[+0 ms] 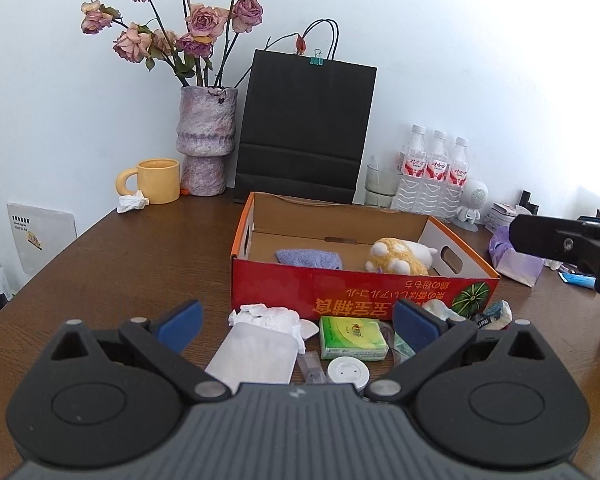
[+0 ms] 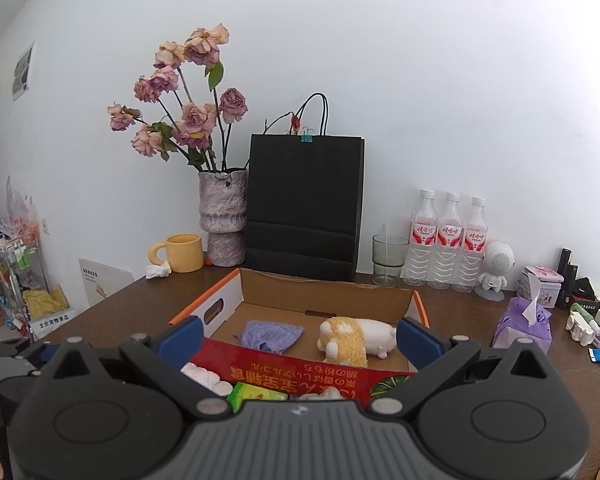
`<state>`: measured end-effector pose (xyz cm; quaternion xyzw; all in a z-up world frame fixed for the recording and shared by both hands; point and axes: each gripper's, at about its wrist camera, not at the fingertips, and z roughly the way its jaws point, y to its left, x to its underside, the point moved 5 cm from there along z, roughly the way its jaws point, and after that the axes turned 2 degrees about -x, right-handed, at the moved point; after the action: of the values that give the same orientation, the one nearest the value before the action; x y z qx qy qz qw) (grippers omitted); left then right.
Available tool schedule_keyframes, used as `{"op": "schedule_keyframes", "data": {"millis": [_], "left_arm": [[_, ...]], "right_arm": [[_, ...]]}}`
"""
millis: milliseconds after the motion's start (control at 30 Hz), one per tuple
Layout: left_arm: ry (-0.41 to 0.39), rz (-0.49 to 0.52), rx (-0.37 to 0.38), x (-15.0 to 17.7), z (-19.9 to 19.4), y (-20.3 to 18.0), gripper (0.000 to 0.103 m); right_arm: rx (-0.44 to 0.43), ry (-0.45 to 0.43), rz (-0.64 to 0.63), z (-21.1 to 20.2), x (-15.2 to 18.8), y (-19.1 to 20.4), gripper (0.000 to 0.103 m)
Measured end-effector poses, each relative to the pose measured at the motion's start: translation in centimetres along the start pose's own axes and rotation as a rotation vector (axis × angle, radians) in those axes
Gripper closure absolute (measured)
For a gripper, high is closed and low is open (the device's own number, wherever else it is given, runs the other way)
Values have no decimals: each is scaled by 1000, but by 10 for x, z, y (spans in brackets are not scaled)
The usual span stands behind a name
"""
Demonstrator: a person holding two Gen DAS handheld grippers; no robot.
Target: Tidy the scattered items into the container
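Nearest to us, our left gripper [image 1: 298, 322] hangs spread wide and empty over the clutter on the brown wooden table [image 1: 140, 264]; between its blue pads lie a flat white pouch [image 1: 254, 354], a small white round disc [image 1: 348, 374], a green and yellow tissue packet [image 1: 352, 338] and a crumpled white tissue [image 1: 270, 316], all just in front of the box; a small clear plastic piece [image 1: 312, 366] sits between pouch and disc. Our right gripper [image 2: 298, 338] is likewise spread and holds nothing, poised higher, looking over the near wall into the red and orange cardboard box [image 2: 300, 376].

Inside the box a folded lilac knitted cloth [image 2: 270, 334] and a yellow and white plush toy [image 2: 354, 340] already lie, well apart, so we judge the task partly done with the front pile still to go.

For the step in hand, we would take the tissue packet first; it is firm and squared, so we should lower the left gripper straight down, straddle its short sides and close squarely; then lift clear of the box's near wall before moving in, and release over the bare floor between cloth and toy. The pouch lies flat and may need an edge grip.

Beyond stand a yellow ceramic mug [image 1: 158, 180], a mottled purple vase of dried roses [image 1: 206, 140], a black paper bag [image 1: 304, 128] and three water bottles [image 1: 434, 168]; these we leave.
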<state>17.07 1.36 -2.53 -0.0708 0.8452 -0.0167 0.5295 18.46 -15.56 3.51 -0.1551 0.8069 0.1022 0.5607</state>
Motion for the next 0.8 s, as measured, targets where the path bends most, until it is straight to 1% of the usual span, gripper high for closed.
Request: {"op": "schedule_keyframes", "data": {"millis": [367, 500, 633, 733, 800], "left_arm": [[45, 32, 17, 38, -1, -10, 0], [58, 37, 10, 50, 0, -11, 0], [65, 38, 3, 59, 0, -11, 0], [61, 48, 1, 63, 1, -12, 0], [61, 46, -3, 65, 1, -12, 0]], "right_arm": [[34, 43, 42, -5, 45, -10, 0], [43, 75, 45, -2, 64, -11, 0], [54, 103, 52, 2, 83, -10, 0], [82, 107, 55, 4, 96, -10, 0], [80, 119, 64, 7, 104, -11, 0]]}}
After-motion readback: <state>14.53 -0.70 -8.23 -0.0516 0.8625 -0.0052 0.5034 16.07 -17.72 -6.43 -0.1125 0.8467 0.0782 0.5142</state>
